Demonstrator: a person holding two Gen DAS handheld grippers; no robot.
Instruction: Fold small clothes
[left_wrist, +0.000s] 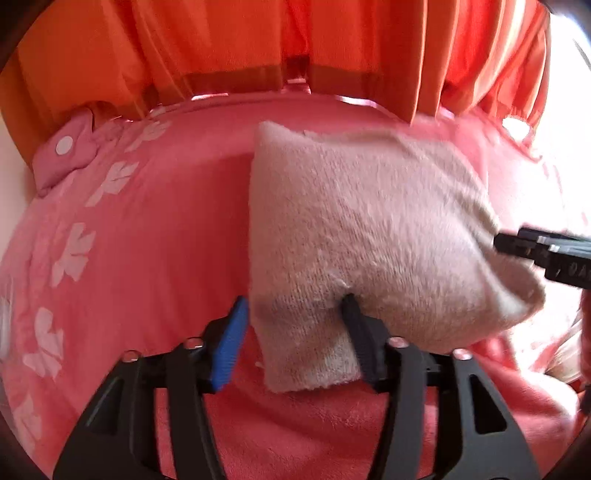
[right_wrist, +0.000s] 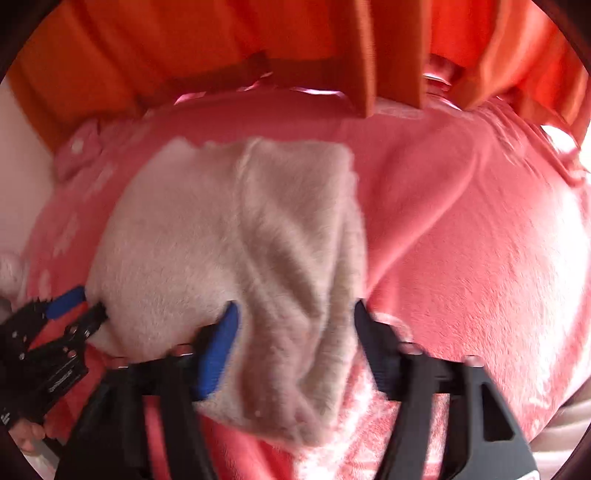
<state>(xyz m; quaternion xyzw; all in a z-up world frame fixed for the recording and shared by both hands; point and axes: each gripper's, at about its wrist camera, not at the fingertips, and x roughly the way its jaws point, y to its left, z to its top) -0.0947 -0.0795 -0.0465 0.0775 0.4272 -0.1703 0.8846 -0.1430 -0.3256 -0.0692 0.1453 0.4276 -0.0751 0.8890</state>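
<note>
Orange curtains (left_wrist: 236, 44) hang behind a pink floral blanket (left_wrist: 122, 236) that covers the surface. On it lies the beige fuzzy cloth (left_wrist: 362, 221). Left gripper (left_wrist: 295, 325) and right gripper (right_wrist: 293, 325) straddle its near edge, jaws wide, seemingly unclamped amid blur.

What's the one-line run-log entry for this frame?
phase: fold in progress | item: fuzzy beige knit garment on pink fleece blanket | left gripper: jaws open around near edge | right gripper: jaws open around edge
</note>
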